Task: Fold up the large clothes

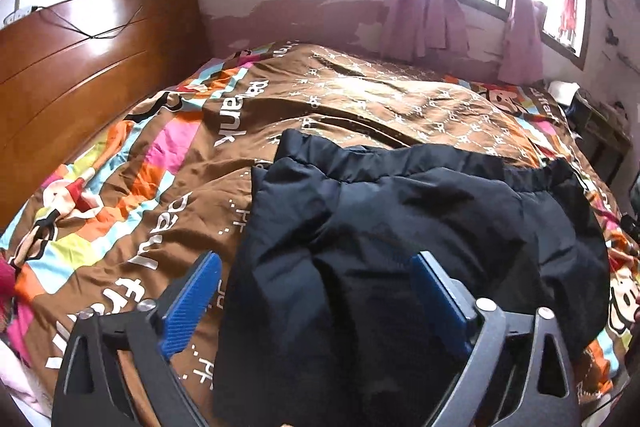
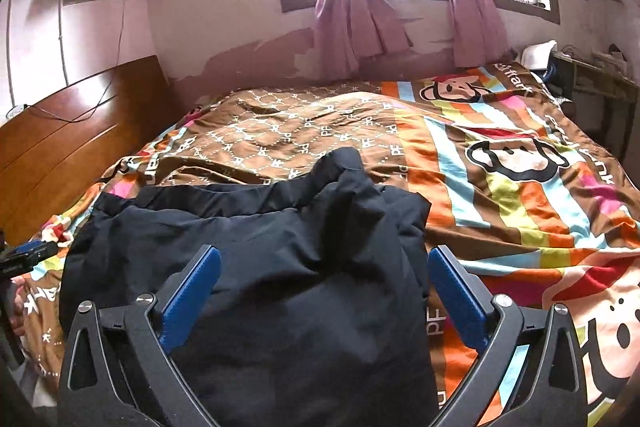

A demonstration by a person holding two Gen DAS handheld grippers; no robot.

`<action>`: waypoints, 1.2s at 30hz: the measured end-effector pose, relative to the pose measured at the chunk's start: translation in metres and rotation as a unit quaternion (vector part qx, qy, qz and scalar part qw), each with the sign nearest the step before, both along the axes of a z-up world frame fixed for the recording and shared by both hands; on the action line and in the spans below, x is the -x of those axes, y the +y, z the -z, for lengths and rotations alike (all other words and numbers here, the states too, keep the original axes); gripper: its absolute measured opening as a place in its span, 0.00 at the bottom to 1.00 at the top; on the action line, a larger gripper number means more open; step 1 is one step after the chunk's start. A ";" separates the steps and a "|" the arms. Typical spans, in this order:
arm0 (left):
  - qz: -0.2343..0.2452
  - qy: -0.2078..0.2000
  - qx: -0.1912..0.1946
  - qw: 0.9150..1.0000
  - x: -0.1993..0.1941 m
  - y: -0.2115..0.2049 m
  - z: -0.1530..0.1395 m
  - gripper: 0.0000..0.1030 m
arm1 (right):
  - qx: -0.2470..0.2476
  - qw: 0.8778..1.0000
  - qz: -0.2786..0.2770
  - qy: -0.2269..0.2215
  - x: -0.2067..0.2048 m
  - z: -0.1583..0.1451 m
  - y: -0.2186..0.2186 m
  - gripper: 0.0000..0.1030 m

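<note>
A large black padded jacket (image 1: 420, 227) lies on the bed, partly folded into a thick bundle; it also shows in the right wrist view (image 2: 260, 259). My left gripper (image 1: 316, 299) is open, its blue pads (image 1: 192, 303) wide apart over the jacket's left edge, holding nothing. My right gripper (image 2: 324, 295) is open, its blue pads (image 2: 456, 299) astride the jacket's right part, holding nothing. The left gripper's tip (image 2: 28, 255) shows at the left edge of the right wrist view.
The bed carries a brown and striped cartoon duvet (image 1: 160, 163), also in the right wrist view (image 2: 520, 187). A wooden headboard (image 1: 80, 67) stands at left. Windows with pink curtains (image 2: 352, 27) are behind. A cluttered side table (image 2: 580, 75) stands at far right.
</note>
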State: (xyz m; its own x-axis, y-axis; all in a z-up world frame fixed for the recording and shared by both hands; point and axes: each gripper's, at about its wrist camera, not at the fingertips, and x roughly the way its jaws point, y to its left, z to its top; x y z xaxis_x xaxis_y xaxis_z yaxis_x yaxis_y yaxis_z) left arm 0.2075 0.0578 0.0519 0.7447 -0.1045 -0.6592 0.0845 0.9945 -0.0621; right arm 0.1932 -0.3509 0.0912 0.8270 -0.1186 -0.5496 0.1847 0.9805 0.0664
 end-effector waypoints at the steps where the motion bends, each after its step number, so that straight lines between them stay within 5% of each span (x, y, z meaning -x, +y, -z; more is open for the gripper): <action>1: 0.001 -0.005 -0.002 1.000 0.004 -0.001 -0.002 0.97 | 0.002 1.000 -0.001 -0.002 0.003 -0.001 0.002 0.99; 36: 0.000 -0.109 0.034 0.993 0.097 -0.012 -0.042 1.00 | -0.008 1.000 -0.010 -0.016 0.078 -0.020 0.058 0.99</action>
State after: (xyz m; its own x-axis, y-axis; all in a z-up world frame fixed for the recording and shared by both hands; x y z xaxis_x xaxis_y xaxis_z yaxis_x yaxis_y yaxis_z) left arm 0.1101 0.0461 0.0935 0.8686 -0.1434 -0.4742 0.1033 0.9886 -0.1096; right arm 0.1154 -0.2933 0.1110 0.8468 -0.0926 -0.5239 0.1623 0.9828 0.0887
